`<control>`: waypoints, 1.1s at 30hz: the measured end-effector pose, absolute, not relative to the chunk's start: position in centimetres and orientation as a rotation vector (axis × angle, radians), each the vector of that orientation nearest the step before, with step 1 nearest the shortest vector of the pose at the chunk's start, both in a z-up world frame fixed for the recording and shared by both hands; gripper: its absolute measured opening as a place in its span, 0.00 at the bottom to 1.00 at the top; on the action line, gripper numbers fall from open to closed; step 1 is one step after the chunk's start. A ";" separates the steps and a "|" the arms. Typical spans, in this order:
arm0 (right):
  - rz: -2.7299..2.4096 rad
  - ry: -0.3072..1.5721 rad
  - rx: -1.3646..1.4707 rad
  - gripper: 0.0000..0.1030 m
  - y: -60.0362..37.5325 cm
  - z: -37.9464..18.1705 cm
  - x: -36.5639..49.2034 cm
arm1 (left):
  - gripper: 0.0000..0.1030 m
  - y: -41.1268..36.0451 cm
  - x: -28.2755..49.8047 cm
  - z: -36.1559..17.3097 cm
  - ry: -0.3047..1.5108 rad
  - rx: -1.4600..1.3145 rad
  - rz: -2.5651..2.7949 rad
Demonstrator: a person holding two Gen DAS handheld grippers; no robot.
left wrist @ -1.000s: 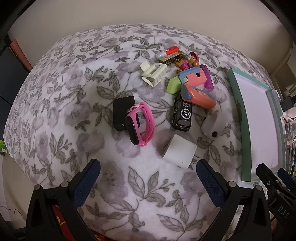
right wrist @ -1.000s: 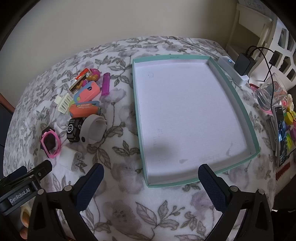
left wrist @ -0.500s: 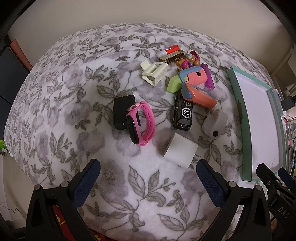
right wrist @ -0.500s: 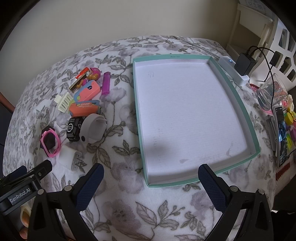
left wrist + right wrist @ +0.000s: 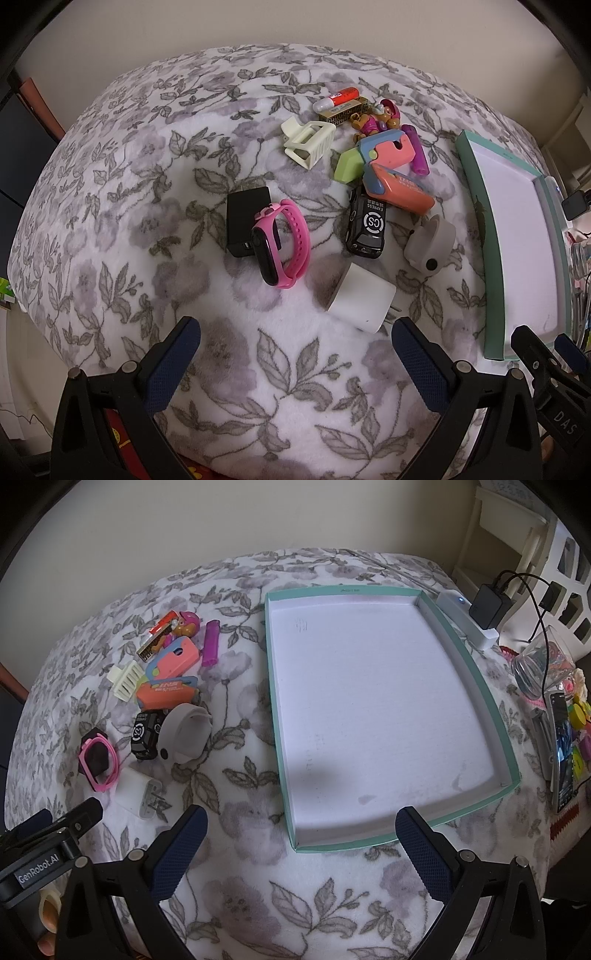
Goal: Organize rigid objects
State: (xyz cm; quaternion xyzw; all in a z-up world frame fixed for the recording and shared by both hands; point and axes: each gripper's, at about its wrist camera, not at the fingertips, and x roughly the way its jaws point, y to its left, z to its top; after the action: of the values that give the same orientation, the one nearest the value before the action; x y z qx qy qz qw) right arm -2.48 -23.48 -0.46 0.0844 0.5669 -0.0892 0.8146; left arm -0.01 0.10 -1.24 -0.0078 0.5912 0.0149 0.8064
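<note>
Nothing has shifted since 1 second ago beyond a slight drift of the left camera; both grippers hover as before over the floral blanket (image 5: 295, 387). Nearest the left gripper (image 5: 295, 354), whose jaws are spread wide with nothing between them, sits a white charger (image 5: 362, 299), then a pink smartwatch (image 5: 282, 245) leaning on a black adapter (image 5: 243, 218), a black toy car (image 5: 367, 225) and a grey band (image 5: 430, 243). Farther back lie 2 orange-and-blue cases (image 5: 400, 190), a green block (image 5: 349, 166), a cream hair clip (image 5: 308, 142), a purple lighter (image 5: 417, 153), a small figurine (image 5: 375, 120) and a red-and-white tube (image 5: 338, 99). To their right, the right gripper (image 5: 301, 845), likewise splayed and empty, hangs just before the near rim of an empty teal-edged tray (image 5: 399, 842). Beyond the tray's far right corner stands a white power strip (image 5: 467, 622).
</note>
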 end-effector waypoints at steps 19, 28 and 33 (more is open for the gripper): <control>0.020 1.210 0.169 1.00 -16.4 -2.2 0.8 | 1.00 6.5 3.1 -2.9 1.297 -0.179 0.192; 0.057 1.252 0.174 1.00 -13.5 -4.4 2.1 | 1.00 6.6 4.6 -3.9 1.307 -0.201 0.176; 0.065 1.277 0.172 1.00 -12.6 -5.4 2.6 | 1.00 7.0 5.2 -4.7 1.310 -0.229 0.184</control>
State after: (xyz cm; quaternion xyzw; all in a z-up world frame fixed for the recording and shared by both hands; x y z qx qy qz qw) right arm 2.64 -12.58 -5.43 0.0801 0.5951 0.0303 0.7991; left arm 5.20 7.02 -4.67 -0.1061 0.6069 0.0851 0.7831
